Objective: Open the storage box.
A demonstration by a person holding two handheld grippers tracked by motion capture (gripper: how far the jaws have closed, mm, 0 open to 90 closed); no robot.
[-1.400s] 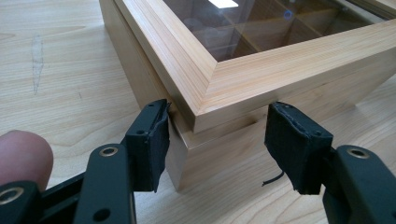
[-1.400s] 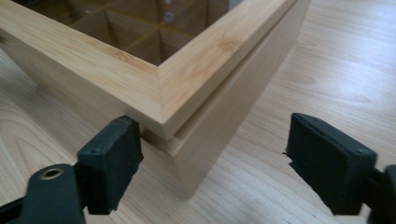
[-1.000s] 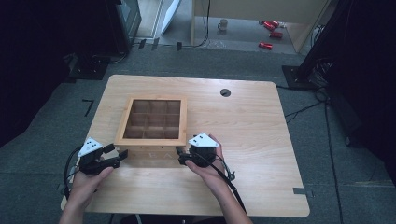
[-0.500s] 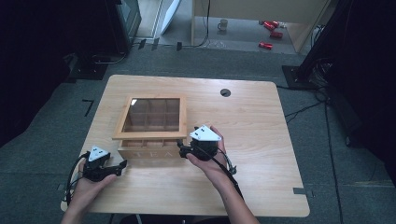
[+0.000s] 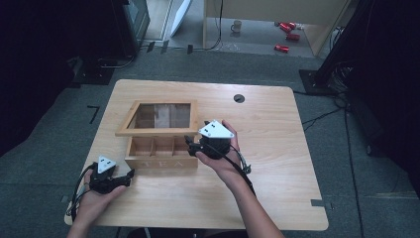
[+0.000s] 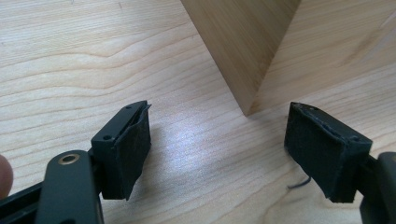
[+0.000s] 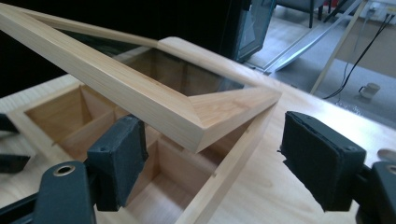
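Under the tea box lid's front corner, my right gripper, jaws apart, should lift steadily; left gripper idles open.

Tea box mid-table, lid raised above it; left claw before-left, right claw at its right.

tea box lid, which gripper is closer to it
Right. The right gripper sits at the raised lid's front right corner, jaws open; the left gripper is off the tea box's front left corner.
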